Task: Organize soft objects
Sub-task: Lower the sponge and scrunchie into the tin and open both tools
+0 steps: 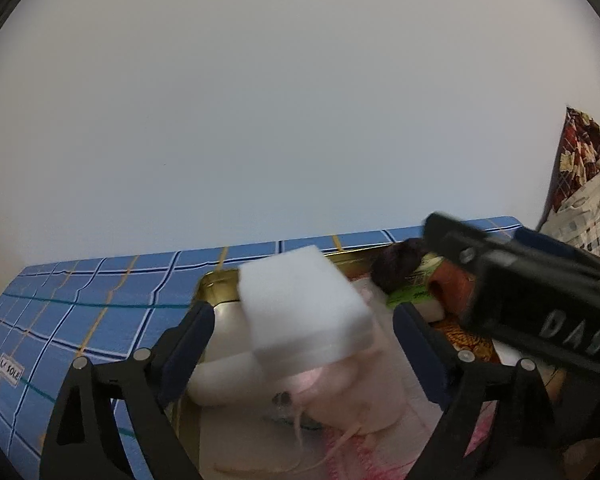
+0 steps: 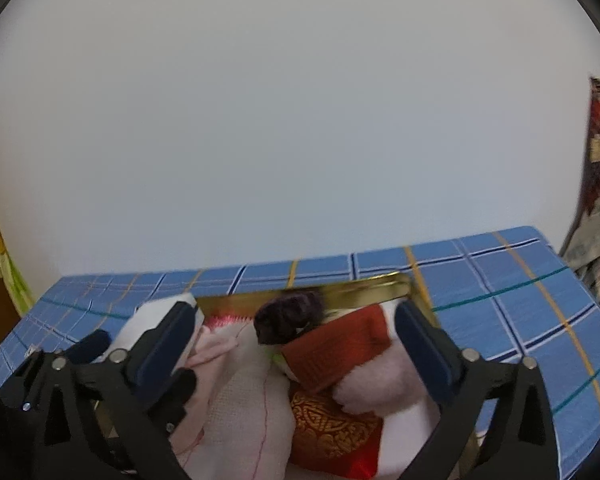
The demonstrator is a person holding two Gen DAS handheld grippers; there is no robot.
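Black arms and blue fingers (image 1: 188,344) of the left gripper (image 1: 304,340) fill the bottom of the left wrist view, spread wide with nothing pinched between them. Between and just beyond them a white sponge block (image 1: 304,312) sits tilted and blurred above a pile of soft things; whether it touches the pile cannot be told. Under it lie a pale pink cloth (image 1: 340,396) and a white foam piece (image 1: 224,380), all inside a gold tray (image 1: 216,284) on a blue checked counter (image 1: 80,308). At the tray's far side are a dark purple yarn ball (image 1: 400,268) and a rust-orange cloth (image 1: 456,284). The right gripper (image 1: 540,304) crosses that view from the right.

From the right wrist view, the right gripper (image 2: 296,340) also stands wide open over the tray (image 2: 364,288), its fingers (image 2: 420,344) flanking the yarn ball (image 2: 288,316), the rust-orange cloth (image 2: 336,348), a pink fuzzy piece (image 2: 380,384) and a red cushion with gold pattern (image 2: 332,428). A cream cloth (image 2: 240,412) lies left of these.
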